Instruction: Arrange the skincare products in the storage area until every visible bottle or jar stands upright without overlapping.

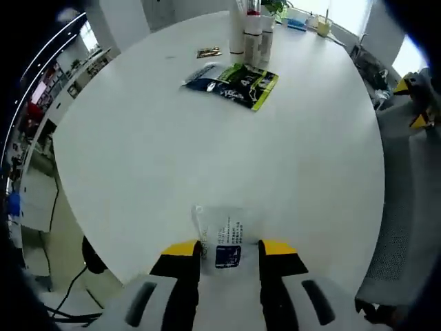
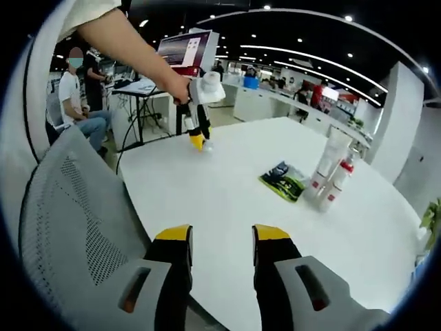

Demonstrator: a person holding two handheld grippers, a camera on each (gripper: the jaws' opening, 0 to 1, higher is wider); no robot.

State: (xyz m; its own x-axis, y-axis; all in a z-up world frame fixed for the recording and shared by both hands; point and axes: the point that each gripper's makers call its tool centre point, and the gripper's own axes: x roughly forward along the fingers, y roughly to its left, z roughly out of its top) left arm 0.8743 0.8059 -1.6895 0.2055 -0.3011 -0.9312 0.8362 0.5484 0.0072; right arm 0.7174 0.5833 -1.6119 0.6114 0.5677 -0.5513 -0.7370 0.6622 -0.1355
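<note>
Left gripper (image 1: 229, 249) pinching a clear sachet (image 1: 222, 234) on the white table (image 1: 172, 145).
Right gripper (image 2: 220, 238) is hanging with fingers spread; bottles (image 2: 331, 172) are standing upright.

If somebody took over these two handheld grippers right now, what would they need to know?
Left gripper: fingers closed on a small clear bottle at the near edge of the white table.
Right gripper: open, empty, hovering by the table edge beside a grey mesh chair.
Tall bottles stand upright together at the far side, a green-and-dark packet lying flat near them.
Left: stand the small bottle upright, not overlapping.
</note>
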